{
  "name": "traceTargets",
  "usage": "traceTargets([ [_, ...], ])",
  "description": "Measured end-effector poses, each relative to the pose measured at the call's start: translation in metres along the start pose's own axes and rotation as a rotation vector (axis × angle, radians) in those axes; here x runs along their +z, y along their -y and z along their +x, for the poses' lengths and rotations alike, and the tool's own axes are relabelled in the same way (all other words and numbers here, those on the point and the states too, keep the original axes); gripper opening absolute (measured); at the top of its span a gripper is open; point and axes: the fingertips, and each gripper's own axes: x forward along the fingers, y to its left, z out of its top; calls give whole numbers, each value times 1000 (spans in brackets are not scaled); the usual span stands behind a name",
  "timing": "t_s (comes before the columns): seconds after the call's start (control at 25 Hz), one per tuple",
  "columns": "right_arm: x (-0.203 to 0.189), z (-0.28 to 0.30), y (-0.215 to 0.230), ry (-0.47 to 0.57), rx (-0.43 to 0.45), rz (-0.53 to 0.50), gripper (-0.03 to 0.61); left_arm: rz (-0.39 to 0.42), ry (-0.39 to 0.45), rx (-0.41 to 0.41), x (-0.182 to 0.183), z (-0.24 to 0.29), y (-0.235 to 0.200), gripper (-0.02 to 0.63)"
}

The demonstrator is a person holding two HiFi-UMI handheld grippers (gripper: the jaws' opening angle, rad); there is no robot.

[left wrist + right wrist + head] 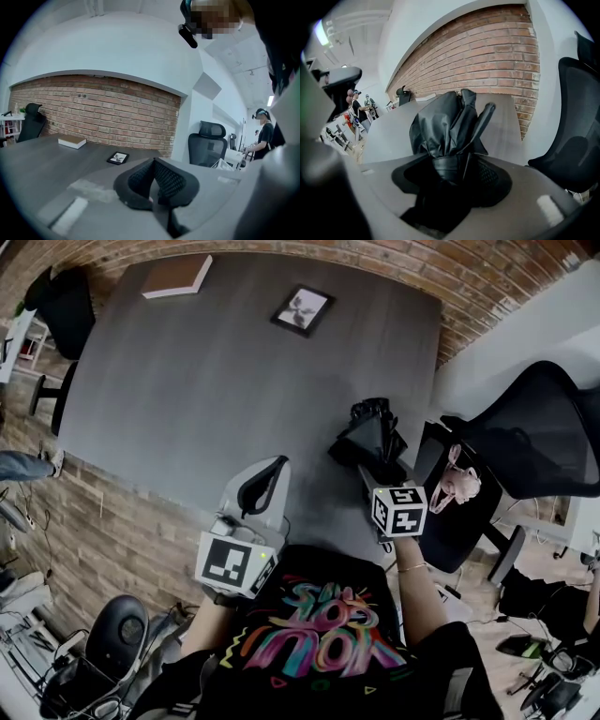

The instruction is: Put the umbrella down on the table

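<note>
A folded black umbrella is over the near right part of the dark grey table. My right gripper is shut on its lower end. In the right gripper view the crumpled canopy of the umbrella sticks up out of the right gripper, with the table behind it. Whether the umbrella touches the table I cannot tell. My left gripper hovers at the table's near edge, left of the umbrella and apart from it. In its own view the left gripper is shut with nothing held.
A book and a small framed picture lie at the table's far side. A black mesh office chair stands right of the table and another chair at the far left. A brick wall runs behind.
</note>
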Motion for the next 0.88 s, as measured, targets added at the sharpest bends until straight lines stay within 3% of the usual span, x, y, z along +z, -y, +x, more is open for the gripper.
traceTargets([
  [0.88,8,-12,3,41,-37,-20,238,12,27,12,4,-8,2,0],
])
